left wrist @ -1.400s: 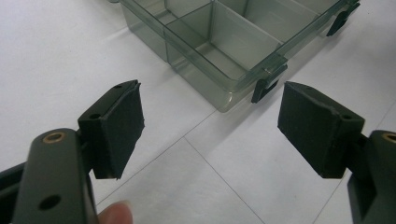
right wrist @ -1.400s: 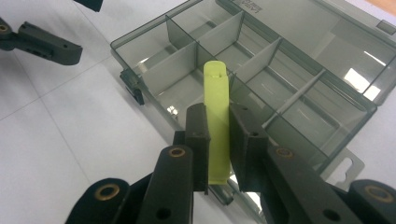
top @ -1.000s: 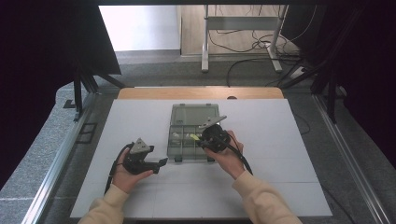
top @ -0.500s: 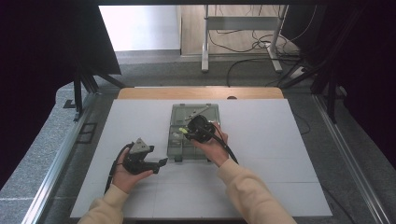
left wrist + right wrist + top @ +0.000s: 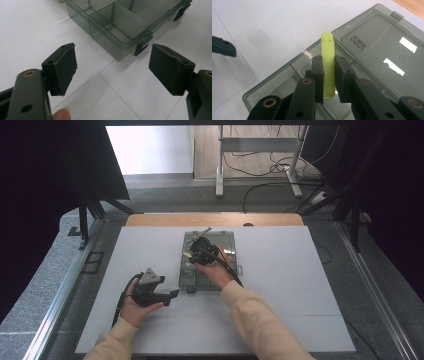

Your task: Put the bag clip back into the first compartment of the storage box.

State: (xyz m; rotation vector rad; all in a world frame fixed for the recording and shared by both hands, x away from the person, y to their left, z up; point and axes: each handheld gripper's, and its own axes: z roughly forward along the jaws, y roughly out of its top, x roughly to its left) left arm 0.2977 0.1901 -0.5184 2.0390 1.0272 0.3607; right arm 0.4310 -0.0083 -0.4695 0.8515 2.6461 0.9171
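Since a second ago, my right gripper (image 5: 196, 251) has travelled away from me along the compartment box (image 5: 227, 240), from its near end up over its far half, while my left gripper (image 5: 172, 295) has kept its place on the white worktop (image 5: 300, 285) near the box's front left corner. In the right gripper view my jaws are clamped on a yellow-green stick (image 5: 328, 65), which stands between the pads with its tip poking out past them, above the box's left edge beside the open clear lid (image 5: 382, 50). In the left gripper view my left jaws stand wide apart with nothing between them, pointing at the box's near corner and its dark latch (image 5: 143, 45).
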